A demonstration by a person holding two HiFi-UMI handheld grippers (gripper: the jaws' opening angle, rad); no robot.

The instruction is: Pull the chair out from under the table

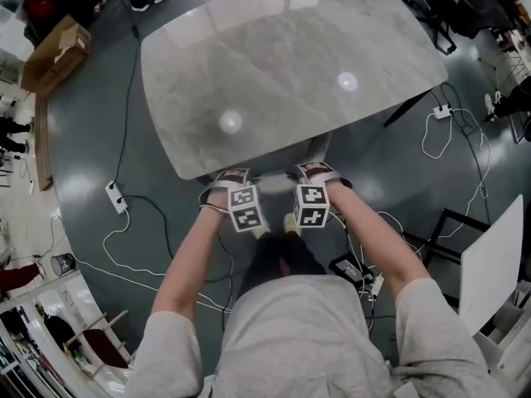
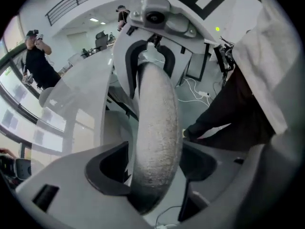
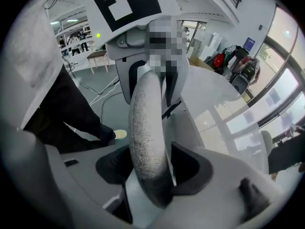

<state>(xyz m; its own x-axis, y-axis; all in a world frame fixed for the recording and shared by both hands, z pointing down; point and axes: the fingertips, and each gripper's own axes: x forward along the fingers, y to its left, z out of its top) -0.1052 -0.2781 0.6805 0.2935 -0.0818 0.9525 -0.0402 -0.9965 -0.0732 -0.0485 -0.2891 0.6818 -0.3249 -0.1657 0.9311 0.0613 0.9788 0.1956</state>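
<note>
The chair is pushed in under the grey marble table; only the top of its grey backrest shows at the table's near edge. My left gripper and right gripper point down onto that backrest, side by side. In the left gripper view the rounded fabric rail runs between the jaws of the left gripper, with a gap at the left pad. In the right gripper view the same rail lies between the spread jaws of the right gripper. Both stand open around the rail. The chair's seat and legs are hidden.
Cables and a power strip lie on the dark floor left of me, more cables to the right. A cardboard box sits far left, a white panel and black frame at right. A person stands beyond the table.
</note>
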